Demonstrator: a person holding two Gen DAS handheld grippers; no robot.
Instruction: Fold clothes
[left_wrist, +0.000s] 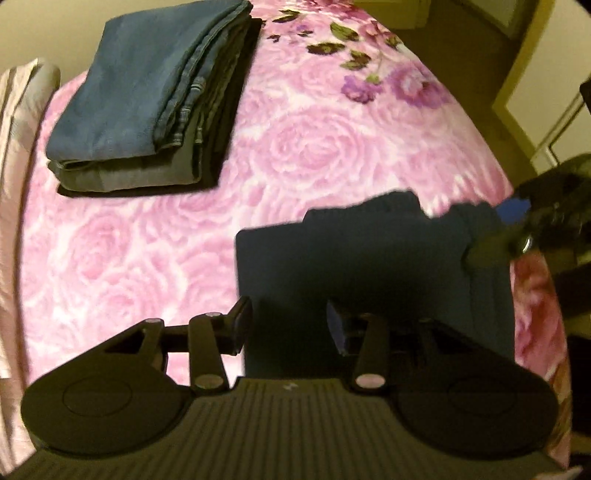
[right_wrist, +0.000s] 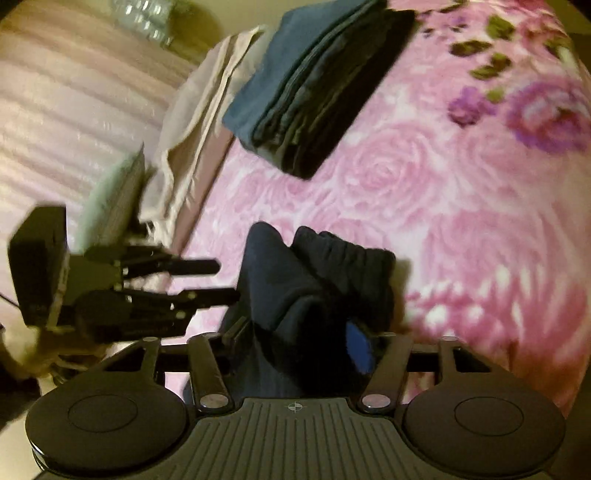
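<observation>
Gripping dark garment (right_wrist: 303, 295), right hand-held gripper (right_wrist: 295, 347) lifts.

No readable txt, labels, brands or nos. anywhere in either view.

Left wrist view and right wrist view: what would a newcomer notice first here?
First, the pink rose-patterned blanket that fills both views. At its far left lies a neat stack of folded blue and dark jeans. Nearest, a dark navy garment is bunched between the right gripper's fingers.
</observation>
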